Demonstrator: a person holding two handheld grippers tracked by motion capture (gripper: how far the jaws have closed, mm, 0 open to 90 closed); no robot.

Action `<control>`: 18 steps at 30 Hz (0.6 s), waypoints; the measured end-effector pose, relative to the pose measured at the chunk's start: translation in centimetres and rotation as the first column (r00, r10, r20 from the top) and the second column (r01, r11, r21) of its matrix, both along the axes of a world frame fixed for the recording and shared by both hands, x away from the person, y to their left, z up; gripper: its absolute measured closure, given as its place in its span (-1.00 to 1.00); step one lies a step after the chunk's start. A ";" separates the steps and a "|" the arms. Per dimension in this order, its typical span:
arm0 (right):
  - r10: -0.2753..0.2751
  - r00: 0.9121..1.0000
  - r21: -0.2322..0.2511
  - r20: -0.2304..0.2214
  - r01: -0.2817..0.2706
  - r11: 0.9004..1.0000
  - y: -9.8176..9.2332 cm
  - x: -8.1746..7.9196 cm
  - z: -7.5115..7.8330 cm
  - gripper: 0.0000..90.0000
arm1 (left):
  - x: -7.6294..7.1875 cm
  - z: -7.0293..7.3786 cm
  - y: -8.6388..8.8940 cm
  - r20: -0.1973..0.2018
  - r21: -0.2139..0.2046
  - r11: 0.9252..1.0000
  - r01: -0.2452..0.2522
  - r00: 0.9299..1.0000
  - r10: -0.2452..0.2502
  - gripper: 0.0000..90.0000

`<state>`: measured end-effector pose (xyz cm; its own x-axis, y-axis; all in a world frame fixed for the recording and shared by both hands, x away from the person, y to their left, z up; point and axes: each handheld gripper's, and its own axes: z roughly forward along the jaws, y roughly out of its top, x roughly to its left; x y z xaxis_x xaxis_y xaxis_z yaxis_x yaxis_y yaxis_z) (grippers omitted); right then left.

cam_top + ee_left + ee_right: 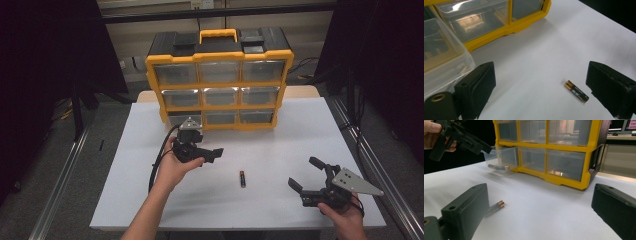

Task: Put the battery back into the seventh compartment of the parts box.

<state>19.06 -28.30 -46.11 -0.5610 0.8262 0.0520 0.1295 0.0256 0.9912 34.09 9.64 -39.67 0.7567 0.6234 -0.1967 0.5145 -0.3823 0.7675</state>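
A small black and gold battery [242,178] lies on the white table [290,135] in front of a yellow and black drawer organizer [220,75]. The organizer's bottom-left clear drawer [501,157] is pulled out, and another battery [497,167] lies inside it. My left gripper [212,152] hovers just in front of that drawer, open and empty. In the left gripper view its jaws frame the loose battery [576,91] on the table beyond, close to the right jaw. My right gripper [302,171] rests low at the front right, open with nothing in it, and the battery [495,208] lies by its left jaw.
The organizer stands at the table's far edge, with its other clear drawers shut. Bare white tabletop lies around the battery and between the two hands. Dark curtains flank the table, and metal rails [62,185] run along the floor on both sides.
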 end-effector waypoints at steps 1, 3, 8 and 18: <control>-0.001 1.000 -0.001 0.001 0.001 1.000 0.0 0.0 0.0 -0.98 | -0.1 -0.1 0.0 0.001 0.000 1.000 0.005 1.000 -0.005 -0.79; -0.002 1.000 -0.001 0.001 0.002 1.000 0.0 0.0 0.0 -0.98 | -0.2 -0.4 -0.2 0.002 0.007 1.000 0.009 1.000 -0.009 -0.79; 0.000 1.000 0.000 0.001 0.000 1.000 0.0 0.0 0.0 -0.98 | -0.6 -0.9 -0.6 -0.006 0.011 1.000 0.027 1.000 -0.027 -0.83; -0.001 1.000 -0.002 -0.001 0.001 1.000 0.0 0.0 0.0 -0.98 | -1.4 -2.0 -1.2 -0.008 0.002 0.998 0.060 0.998 -0.060 -0.88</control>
<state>19.04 -28.28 -46.10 -0.5602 0.8268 0.0508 0.1307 0.0277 0.9910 32.70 8.49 -41.71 0.7911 0.5775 -0.2017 0.4969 -0.4142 0.7626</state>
